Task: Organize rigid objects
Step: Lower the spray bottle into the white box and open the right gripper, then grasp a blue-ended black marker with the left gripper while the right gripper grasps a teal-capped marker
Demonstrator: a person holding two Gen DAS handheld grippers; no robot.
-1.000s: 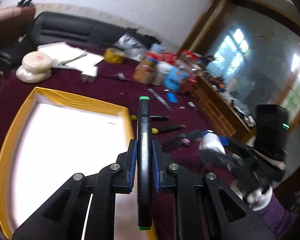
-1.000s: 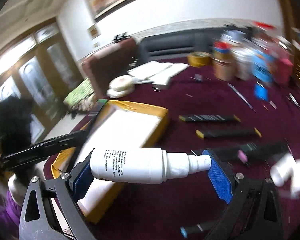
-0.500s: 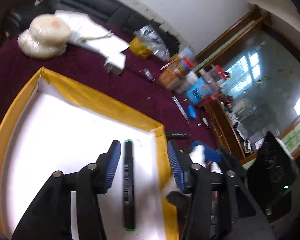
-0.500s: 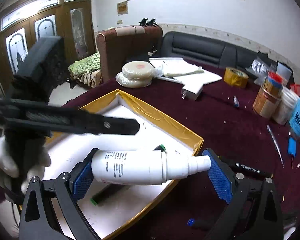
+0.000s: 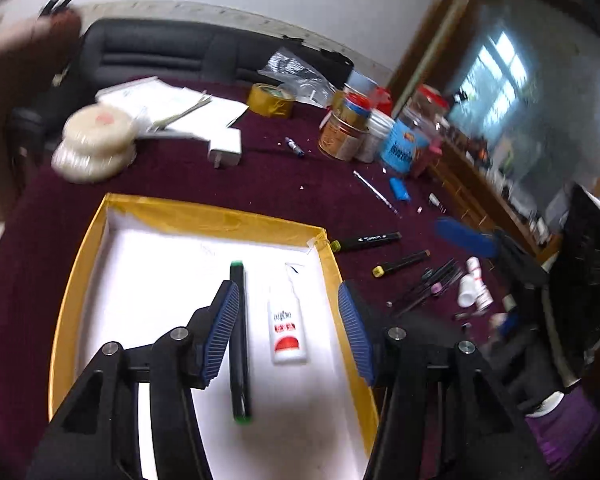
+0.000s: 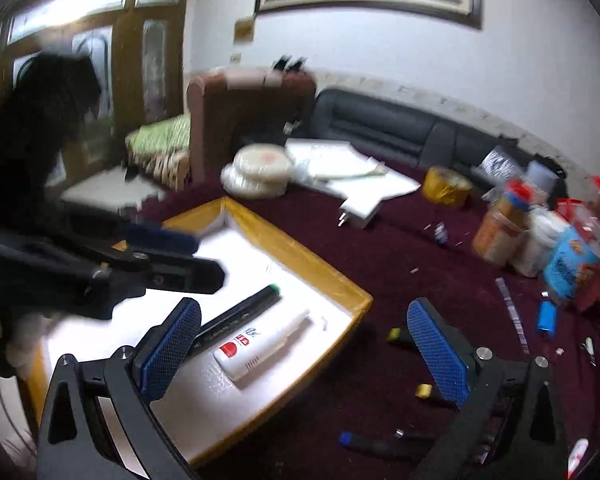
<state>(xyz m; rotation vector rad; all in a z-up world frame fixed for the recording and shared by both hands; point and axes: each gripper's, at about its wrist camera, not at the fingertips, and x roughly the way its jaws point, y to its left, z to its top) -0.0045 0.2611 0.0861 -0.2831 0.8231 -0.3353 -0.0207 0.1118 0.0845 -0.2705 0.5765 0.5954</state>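
Tray (image 5: 204, 216) holds two items: one marker (image 5: 239, 344), one bottle (image 5: 286, 330).

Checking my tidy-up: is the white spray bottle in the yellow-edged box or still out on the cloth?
In: the white spray bottle lies flat inside the box, beside the black marker.

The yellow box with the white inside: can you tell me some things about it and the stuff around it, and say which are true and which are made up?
1. A black marker and a white spray bottle lie inside the yellow box. True.
2. The right gripper is squeezing the bottle. False: its jaws are open and empty.
3. The box sits on a green cloth. False: the cloth is dark red.
4. More markers lie on the cloth outside the box. True.
5. The left gripper is open. True.
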